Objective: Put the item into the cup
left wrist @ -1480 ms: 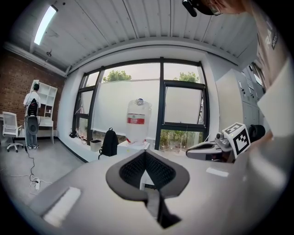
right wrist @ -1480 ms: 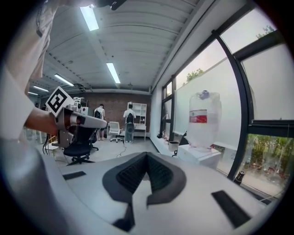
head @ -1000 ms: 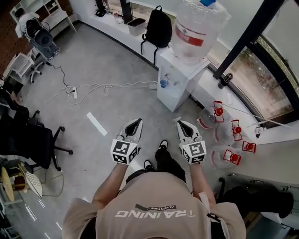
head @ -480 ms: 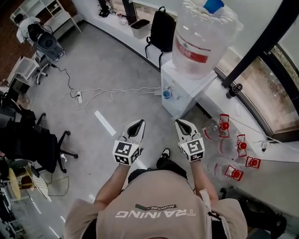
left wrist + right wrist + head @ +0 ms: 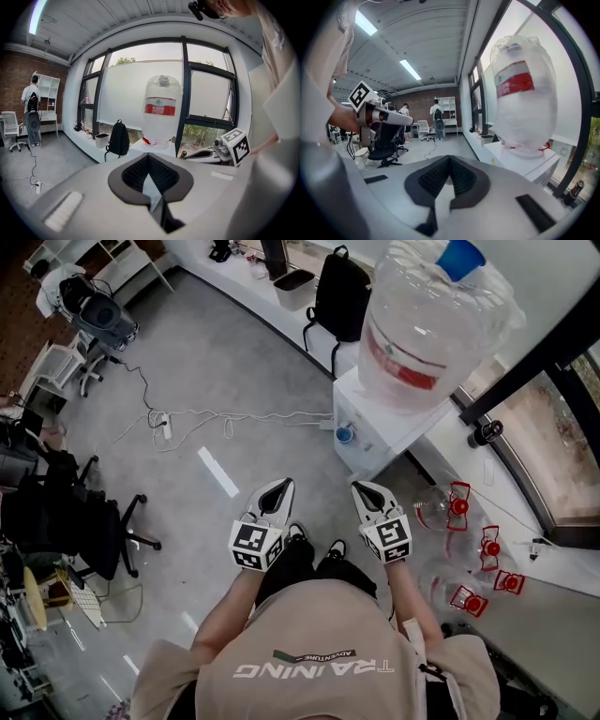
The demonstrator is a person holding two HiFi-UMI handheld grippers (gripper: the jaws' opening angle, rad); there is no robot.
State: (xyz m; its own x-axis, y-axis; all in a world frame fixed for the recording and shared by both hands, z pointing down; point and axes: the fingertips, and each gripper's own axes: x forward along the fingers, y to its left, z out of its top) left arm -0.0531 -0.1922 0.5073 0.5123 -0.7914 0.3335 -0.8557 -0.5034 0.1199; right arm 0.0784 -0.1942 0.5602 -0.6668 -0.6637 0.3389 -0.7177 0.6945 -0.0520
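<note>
Grey floor (image 5: 216,362) lies far below the person, who stands and holds both claws out in front. The left claw (image 5: 275,488) is shut tight, tips together, and nothing is in it. The right claw (image 5: 364,489) is shut tight too and holds nothing. The two claws are side by side, a little apart, above the person's black shoes (image 5: 314,542).

Just ahead stands a white water cooler (image 5: 380,423) with a big clear water bottle (image 5: 431,329) on top. A black backpack (image 5: 339,298) leans by the wall behind it. Some clear bottles with red caps (image 5: 448,506) lie on the floor at the right. A white cable (image 5: 234,415) runs over the floor, and a black office chair (image 5: 70,526) stands at the left.

I cannot tell where the cup or the item is.
</note>
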